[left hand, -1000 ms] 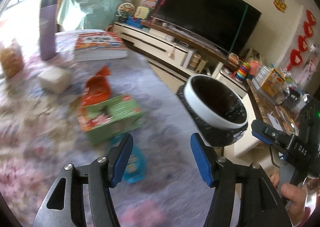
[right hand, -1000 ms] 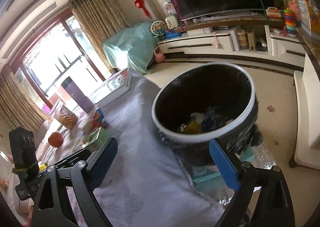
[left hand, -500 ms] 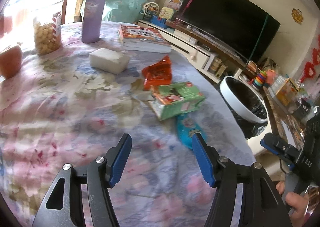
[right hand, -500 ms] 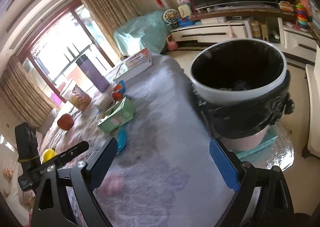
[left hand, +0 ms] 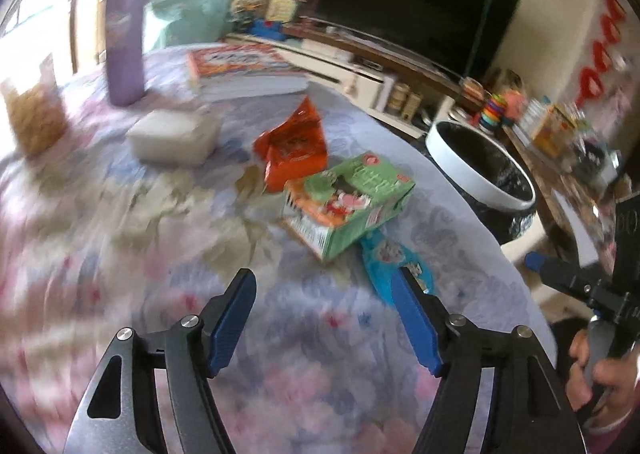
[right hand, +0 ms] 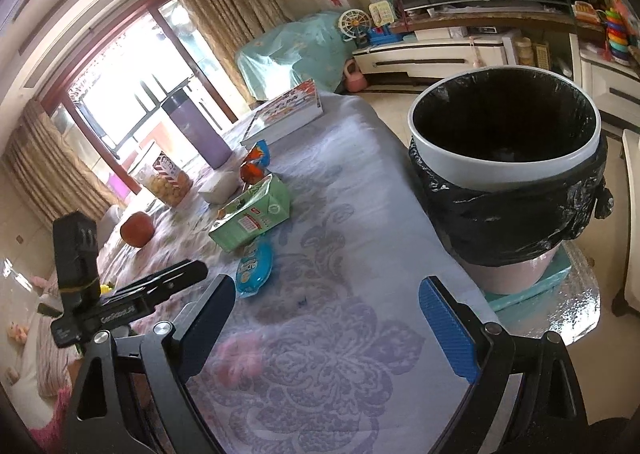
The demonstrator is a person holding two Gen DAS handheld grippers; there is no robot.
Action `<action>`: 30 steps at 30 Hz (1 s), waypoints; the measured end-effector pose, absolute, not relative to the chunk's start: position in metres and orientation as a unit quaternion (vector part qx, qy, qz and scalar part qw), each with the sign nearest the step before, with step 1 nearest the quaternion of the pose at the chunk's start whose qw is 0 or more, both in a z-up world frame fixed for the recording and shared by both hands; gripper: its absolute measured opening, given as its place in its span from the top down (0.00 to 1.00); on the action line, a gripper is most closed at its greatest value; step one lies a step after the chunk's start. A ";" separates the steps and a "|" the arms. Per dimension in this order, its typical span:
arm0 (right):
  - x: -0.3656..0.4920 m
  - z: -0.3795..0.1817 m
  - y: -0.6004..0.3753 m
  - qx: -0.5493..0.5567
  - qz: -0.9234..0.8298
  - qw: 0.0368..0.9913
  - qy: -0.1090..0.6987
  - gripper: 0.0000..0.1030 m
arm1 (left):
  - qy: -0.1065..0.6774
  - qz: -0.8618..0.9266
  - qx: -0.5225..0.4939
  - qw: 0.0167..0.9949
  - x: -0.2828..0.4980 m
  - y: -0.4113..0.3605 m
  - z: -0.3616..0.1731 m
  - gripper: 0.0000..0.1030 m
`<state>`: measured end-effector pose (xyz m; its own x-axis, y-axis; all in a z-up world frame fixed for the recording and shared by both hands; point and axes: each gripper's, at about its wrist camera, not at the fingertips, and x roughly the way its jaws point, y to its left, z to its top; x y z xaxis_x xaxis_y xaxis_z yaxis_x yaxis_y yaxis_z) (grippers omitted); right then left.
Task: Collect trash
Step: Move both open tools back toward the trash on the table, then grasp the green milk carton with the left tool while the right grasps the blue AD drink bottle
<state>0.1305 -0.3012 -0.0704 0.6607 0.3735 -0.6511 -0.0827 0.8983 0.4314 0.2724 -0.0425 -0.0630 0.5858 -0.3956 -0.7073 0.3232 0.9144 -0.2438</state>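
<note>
A green carton (left hand: pixel 348 202) lies on the flowered tablecloth, with an orange snack wrapper (left hand: pixel 294 146) behind it and a blue wrapper (left hand: pixel 390 260) in front. My left gripper (left hand: pixel 324 292) is open and empty, just short of the blue wrapper. The white bin with a black liner (left hand: pixel 480 170) stands off the table's right edge. In the right wrist view my right gripper (right hand: pixel 326 300) is open and empty over the cloth, with the bin (right hand: pixel 504 174) to its right and the carton (right hand: pixel 252 220) and blue wrapper (right hand: pixel 254 268) to its left.
A purple flask (left hand: pixel 124 34), a thick book (left hand: pixel 244 70), a white box (left hand: pixel 174 132) and a snack jar (left hand: pixel 34 110) stand on the table's far side. A red apple (right hand: pixel 136 228) lies at the left. A TV cabinet (right hand: pixel 432 56) runs behind.
My left gripper has moved in closer to the green carton and blue wrapper. My right gripper has pulled back from the bin, which now stands further right.
</note>
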 end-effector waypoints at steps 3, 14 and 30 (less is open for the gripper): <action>0.132 -0.073 -0.303 0.188 0.126 0.891 0.393 0.09 | 0.400 -0.219 -0.019 0.890 0.288 -0.048 -0.063 0.28; 0.139 -0.078 -0.311 0.192 0.114 0.889 0.400 0.09 | 0.400 -0.249 0.031 0.882 0.326 -0.073 -0.079 0.32; 0.148 -0.080 -0.264 0.151 0.166 0.885 0.409 0.09 | 0.383 -0.116 -0.050 0.915 0.245 -0.017 -0.074 0.47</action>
